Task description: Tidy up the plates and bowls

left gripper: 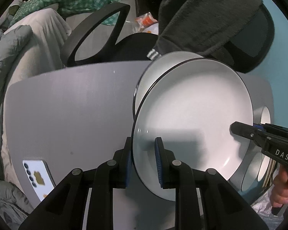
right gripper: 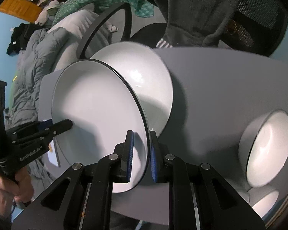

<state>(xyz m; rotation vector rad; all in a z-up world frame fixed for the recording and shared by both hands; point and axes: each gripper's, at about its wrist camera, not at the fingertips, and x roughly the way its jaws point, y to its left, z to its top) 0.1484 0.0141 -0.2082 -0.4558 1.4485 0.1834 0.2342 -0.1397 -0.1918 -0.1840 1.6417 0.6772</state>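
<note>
Black-rimmed plate (left gripper: 192, 118) held off the grey table (left gripper: 67, 115) by opp. rims, left gripper (left gripper: 144, 161) and right gripper (right gripper: 141, 155) each pinching an edge, prob. to keep it level while carried over second plate (right gripper: 144, 72) for stacking. Both pointing steeply down, person's hands (right gripper: 13, 189) at the handles; two bowls (right gripper: 268, 147) well apart, table's far side.

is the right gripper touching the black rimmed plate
Touching. The right wrist view shows the right gripper with both blue pads closed on the plate rim.
</note>
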